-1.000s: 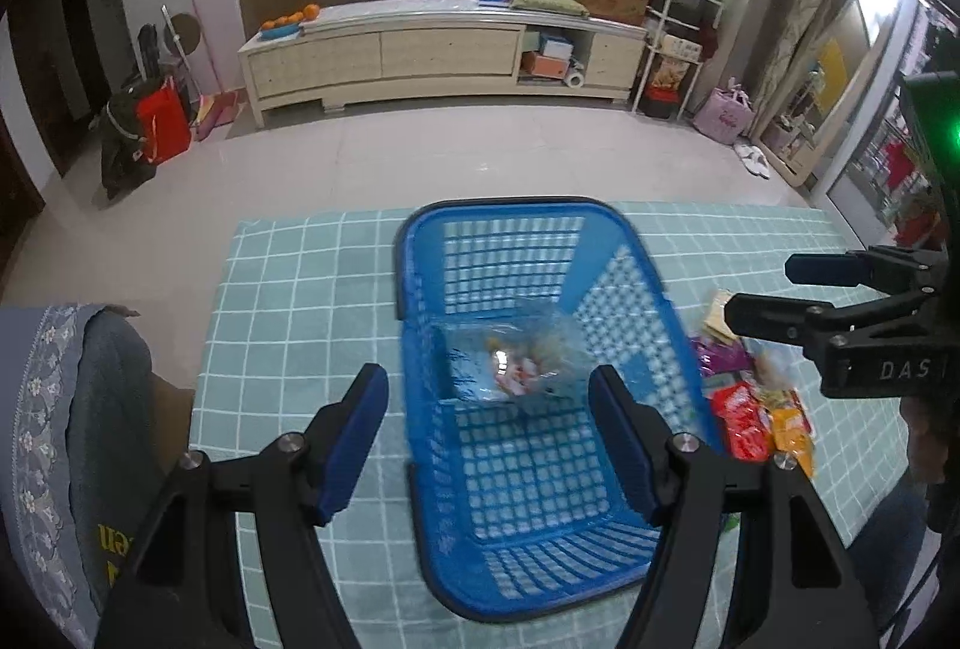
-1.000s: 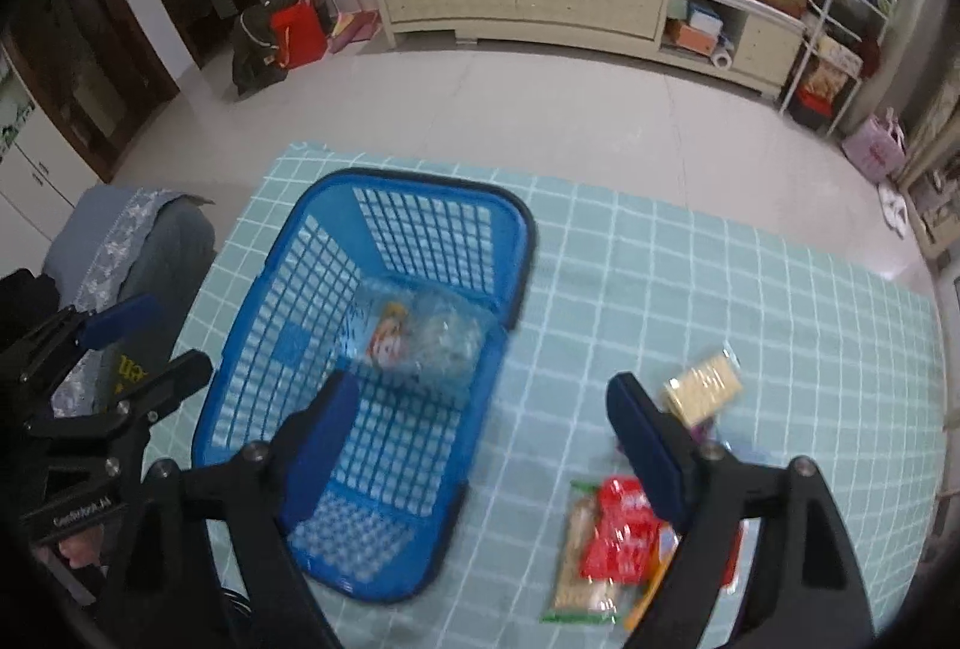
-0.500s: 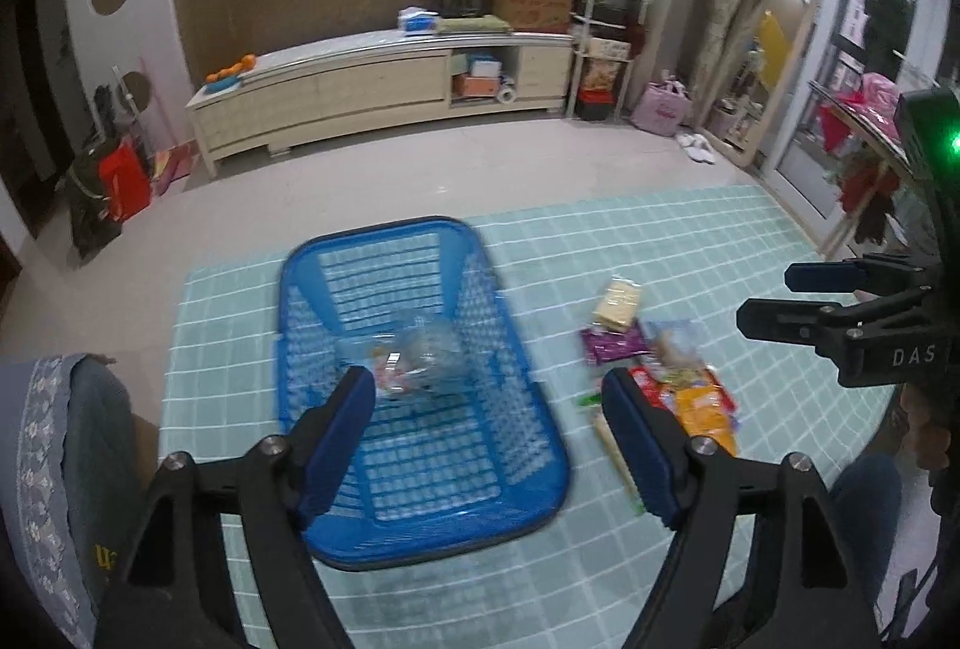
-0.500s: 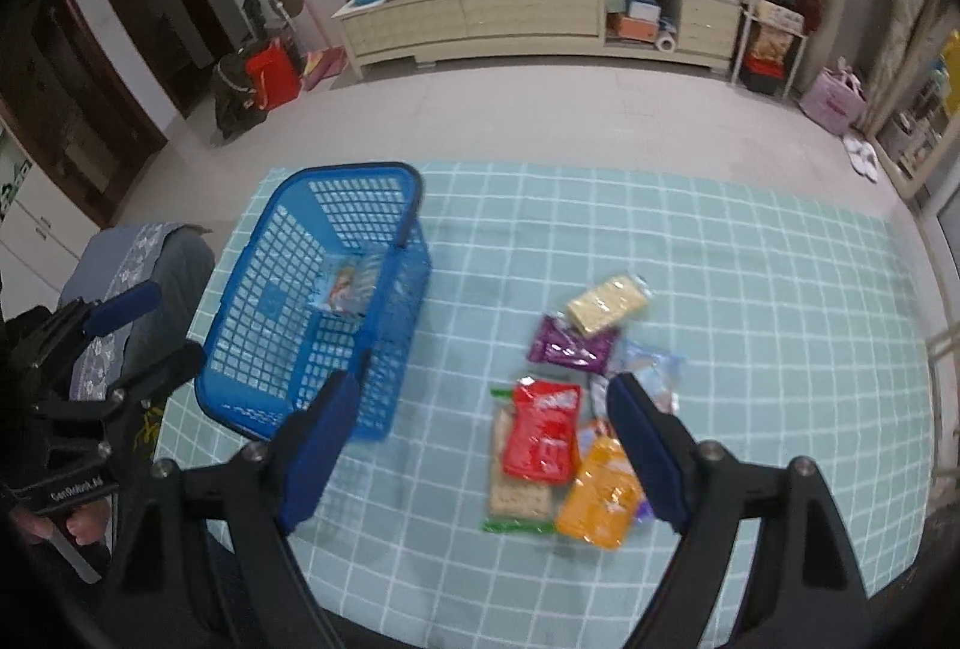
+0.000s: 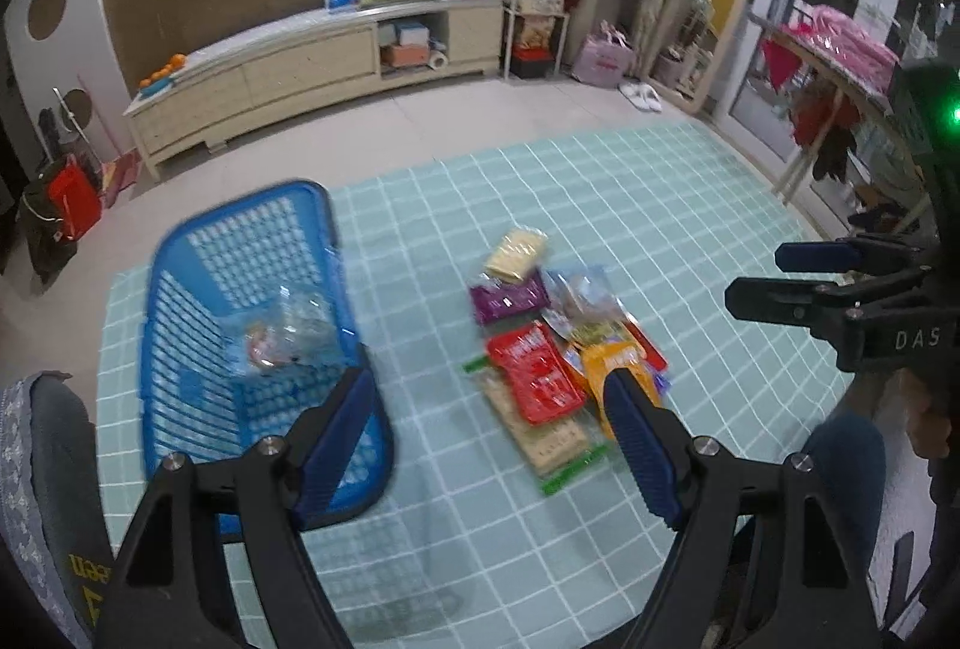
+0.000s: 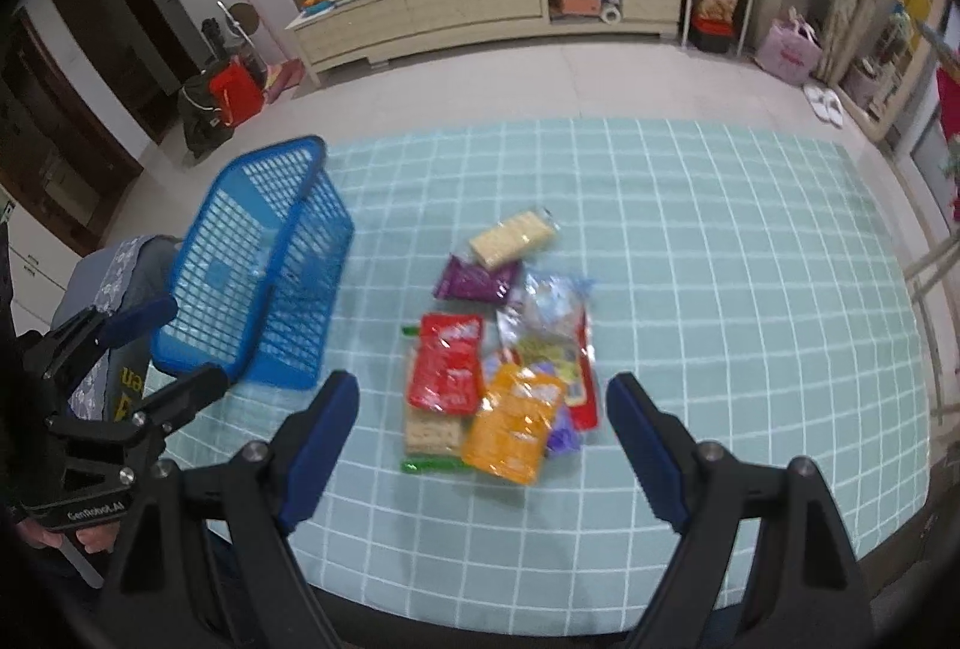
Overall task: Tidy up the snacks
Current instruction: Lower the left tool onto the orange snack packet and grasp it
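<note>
A pale teal cloth (image 6: 690, 241) crossed by a white grid covers the table. On its left stands a bright blue lattice basket (image 6: 258, 265). Right of it lies a heap of packets: a pale yellow cracker pack (image 6: 511, 237) farthest, a purple packet (image 6: 476, 281) just nearer, then a red packet (image 6: 445, 362) and an orange packet (image 6: 515, 421) nearest. Both grippers have dark blue pads (image 6: 318, 445) on black frames
</note>
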Action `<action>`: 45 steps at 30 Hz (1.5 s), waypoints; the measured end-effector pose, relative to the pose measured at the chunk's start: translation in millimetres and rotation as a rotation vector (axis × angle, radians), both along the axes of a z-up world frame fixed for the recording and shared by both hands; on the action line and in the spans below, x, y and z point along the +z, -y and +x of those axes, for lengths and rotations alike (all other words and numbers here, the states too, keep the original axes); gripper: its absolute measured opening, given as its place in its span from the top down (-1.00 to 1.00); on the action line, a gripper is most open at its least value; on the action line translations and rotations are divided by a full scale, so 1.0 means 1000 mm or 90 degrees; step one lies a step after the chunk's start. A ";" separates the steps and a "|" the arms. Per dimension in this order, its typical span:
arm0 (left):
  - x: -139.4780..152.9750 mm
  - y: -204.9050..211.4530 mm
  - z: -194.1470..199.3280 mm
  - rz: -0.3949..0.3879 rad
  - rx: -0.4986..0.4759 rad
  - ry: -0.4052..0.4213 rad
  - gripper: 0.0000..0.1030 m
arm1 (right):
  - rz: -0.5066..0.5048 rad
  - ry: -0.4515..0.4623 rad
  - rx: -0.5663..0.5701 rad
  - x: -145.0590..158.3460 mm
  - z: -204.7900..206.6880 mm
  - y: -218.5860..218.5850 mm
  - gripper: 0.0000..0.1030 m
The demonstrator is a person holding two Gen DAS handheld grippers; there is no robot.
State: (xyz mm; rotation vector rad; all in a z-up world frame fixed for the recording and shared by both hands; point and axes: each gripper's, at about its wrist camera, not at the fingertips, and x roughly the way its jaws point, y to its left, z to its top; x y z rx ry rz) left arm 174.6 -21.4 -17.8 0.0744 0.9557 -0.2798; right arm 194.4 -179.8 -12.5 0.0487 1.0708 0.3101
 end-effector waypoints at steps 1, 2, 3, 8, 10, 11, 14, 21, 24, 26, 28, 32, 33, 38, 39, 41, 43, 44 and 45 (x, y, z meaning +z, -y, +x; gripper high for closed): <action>-0.006 0.005 0.000 0.002 -0.003 -0.007 -0.51 | 0.003 -0.002 0.000 -0.004 0.000 0.004 -0.70; -0.012 0.010 0.001 0.003 -0.006 -0.014 -0.51 | 0.002 -0.005 -0.003 -0.010 -0.001 0.008 -0.70; -0.018 0.015 0.002 0.004 -0.009 -0.024 -0.51 | 0.001 -0.011 -0.006 -0.017 -0.001 0.014 -0.70; -0.047 0.044 0.003 0.006 -0.023 -0.064 -0.51 | 0.011 -0.048 -0.022 -0.047 0.000 0.035 -0.70; -0.058 0.055 0.005 0.013 -0.031 -0.081 -0.51 | 0.012 -0.059 -0.030 -0.058 -0.002 0.043 -0.70; -0.062 0.060 0.005 0.016 -0.034 -0.086 -0.51 | 0.012 -0.063 -0.032 -0.062 -0.003 0.048 -0.70; -0.076 0.073 0.008 0.017 -0.039 -0.111 -0.51 | 0.011 -0.075 -0.040 -0.077 -0.004 0.059 -0.70; -0.109 0.097 0.030 -0.022 -0.021 -0.205 -0.51 | 0.027 -0.117 -0.057 -0.105 0.002 0.085 -0.70; -0.117 0.109 0.038 -0.012 -0.017 -0.220 -0.51 | 0.049 -0.139 -0.065 -0.114 0.007 0.097 -0.70; -0.120 0.115 0.042 -0.004 -0.020 -0.226 -0.51 | 0.068 -0.154 -0.068 -0.119 0.009 0.102 -0.70; -0.124 0.120 0.047 0.007 -0.016 -0.233 -0.51 | 0.069 -0.161 -0.073 -0.123 0.014 0.106 -0.70; -0.133 0.128 0.057 0.012 -0.018 -0.248 -0.51 | 0.066 -0.162 -0.080 -0.129 0.017 0.113 -0.70; -0.136 0.129 0.059 0.013 -0.016 -0.253 -0.51 | 0.068 -0.163 -0.082 -0.131 0.018 0.115 -0.70; -0.151 0.137 0.069 0.024 -0.013 -0.273 -0.51 | 0.068 -0.169 -0.090 -0.140 0.023 0.125 -0.70; -0.154 0.138 0.071 0.025 -0.012 -0.277 -0.51 | 0.066 -0.172 -0.089 -0.141 0.025 0.127 -0.70; -0.160 0.139 0.074 0.019 -0.007 -0.287 -0.51 | 0.063 -0.176 -0.089 -0.143 0.026 0.131 -0.70; -0.169 0.142 0.079 0.011 -0.003 -0.298 -0.51 | 0.063 -0.178 -0.090 -0.145 0.029 0.134 -0.70; -0.172 0.143 0.081 0.008 -0.003 -0.301 -0.51 | 0.064 -0.180 -0.090 -0.146 0.029 0.135 -0.70; -0.172 0.144 0.082 0.009 -0.003 -0.301 -0.51 | 0.067 -0.180 -0.091 -0.146 0.029 0.137 -0.70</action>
